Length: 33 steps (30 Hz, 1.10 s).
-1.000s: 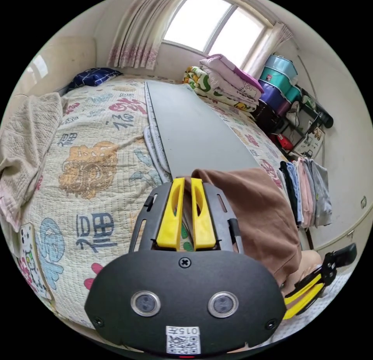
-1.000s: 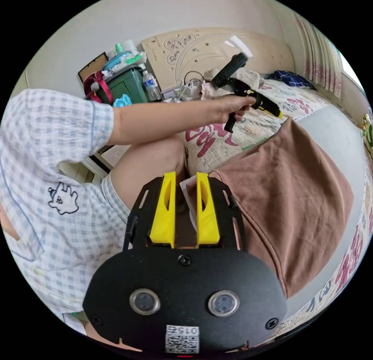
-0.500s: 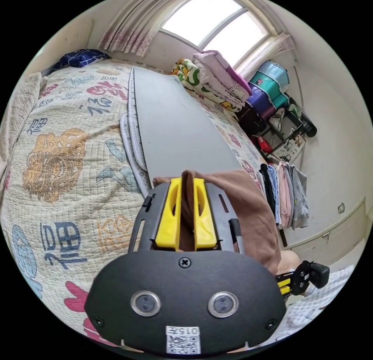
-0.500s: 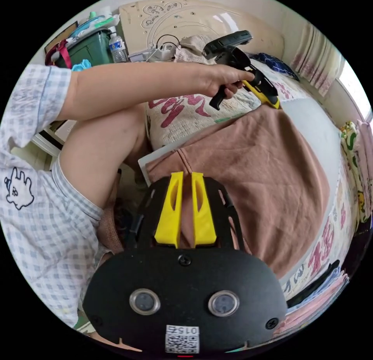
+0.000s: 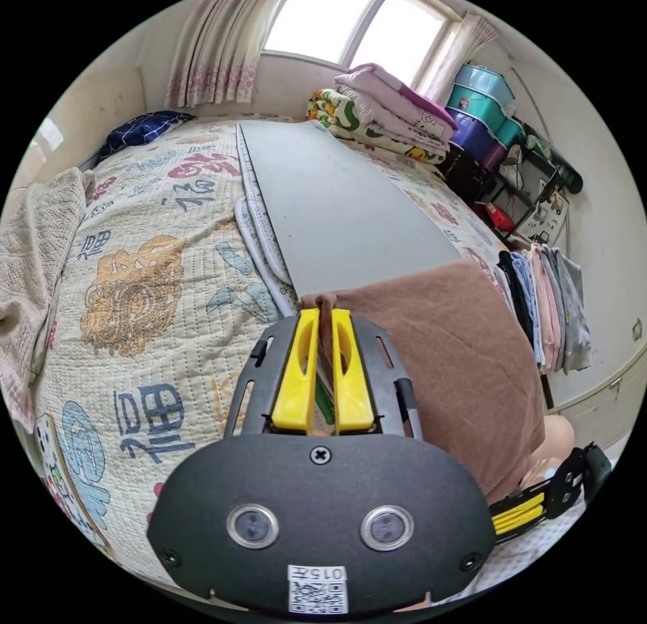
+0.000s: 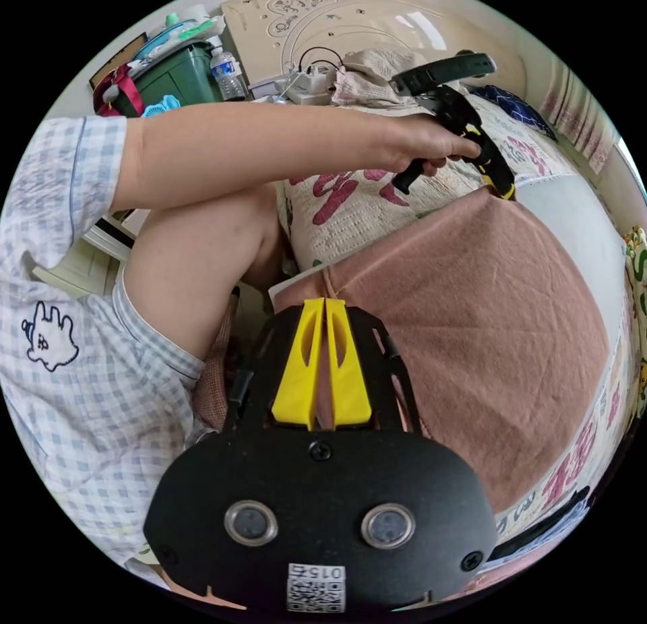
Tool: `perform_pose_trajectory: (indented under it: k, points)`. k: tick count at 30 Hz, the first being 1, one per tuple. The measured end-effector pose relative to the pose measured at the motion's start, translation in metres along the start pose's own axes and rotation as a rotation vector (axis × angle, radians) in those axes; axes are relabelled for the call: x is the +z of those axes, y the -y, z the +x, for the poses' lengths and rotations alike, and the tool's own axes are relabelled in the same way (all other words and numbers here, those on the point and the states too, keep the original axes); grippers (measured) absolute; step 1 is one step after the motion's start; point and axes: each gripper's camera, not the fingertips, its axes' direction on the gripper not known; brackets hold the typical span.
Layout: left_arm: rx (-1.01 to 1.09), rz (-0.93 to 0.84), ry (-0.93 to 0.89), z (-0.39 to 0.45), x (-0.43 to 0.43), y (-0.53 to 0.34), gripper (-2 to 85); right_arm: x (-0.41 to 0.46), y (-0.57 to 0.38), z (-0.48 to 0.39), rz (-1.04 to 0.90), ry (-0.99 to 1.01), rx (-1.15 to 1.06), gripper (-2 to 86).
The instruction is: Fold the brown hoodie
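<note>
Hoodie (image 5: pixel 451 354) fabric — brown — lies across the near end of the grey board (image 5: pixel 337 206), long axis crosswise to it. Left gripper (image 5: pixel 322 321) pinches its 10 o'clock corner in the left gripper view; right gripper (image 6: pixel 325 314) clamps the opposite corner — both jaws pressed on cloth.

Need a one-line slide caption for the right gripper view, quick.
Right gripper shut on one corner of the brown hoodie, left gripper at the far corner, over the grey board.

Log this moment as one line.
left tool: shut on brown hoodie | right tool: shut on brown hoodie | hoodie over grey board
</note>
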Motion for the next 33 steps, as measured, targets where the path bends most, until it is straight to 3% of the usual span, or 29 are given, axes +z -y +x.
perform_pose_trajectory:
  k: [6, 9, 11, 15, 17, 19, 21, 23, 27, 30, 33]
  points:
    - [-0.047, -0.011, -0.031, 0.006, 0.001, 0.012, 3.7, -0.032, 0.034, 0.016, 0.052, 0.104, 0.032, -0.3]
    - [-0.064, -0.029, -0.047, 0.003, -0.007, 0.019, 5.2, -0.081, 0.035, 0.033, 0.162, 0.252, 0.016, -0.1]
    - [-0.028, -0.017, 0.044, 0.014, -0.022, 0.022, 5.8, -0.121, 0.025, 0.049, 0.295, 0.284, 0.043, 0.3]
    - [0.043, 0.02, 0.052, 0.03, -0.046, 0.021, 6.5, -0.15, 0.023, 0.068, 0.351, 0.144, 0.182, 1.0]
    - [0.06, 0.059, -0.009, 0.038, -0.063, 0.015, 6.6, -0.169, 0.025, 0.079, 0.413, -0.014, 0.336, 0.8]
    - [0.083, 0.08, -0.1, 0.045, -0.071, 0.012, 5.7, -0.183, 0.028, 0.088, 0.452, -0.036, 0.401, 0.6]
    - [0.115, 0.062, -0.173, 0.053, -0.069, 0.012, 3.9, -0.183, 0.043, 0.098, 0.378, -0.069, 0.451, 0.4]
    - [0.156, -0.024, -0.148, 0.063, -0.051, 0.018, 2.8, -0.159, 0.074, 0.114, 0.114, -0.181, 0.559, -0.2]
    - [0.222, -0.137, -0.067, 0.069, -0.018, 0.029, 2.6, -0.159, 0.121, 0.11, 0.044, -0.205, 0.546, -0.5]
    - [0.157, -0.121, -0.132, 0.051, -0.023, 0.041, 3.5, -0.191, 0.141, 0.115, 0.105, -0.142, 0.568, 0.5]
    - [-0.013, -0.046, -0.252, 0.006, -0.045, 0.05, 7.4, -0.261, 0.142, 0.134, 0.357, -0.084, 0.633, 6.1]
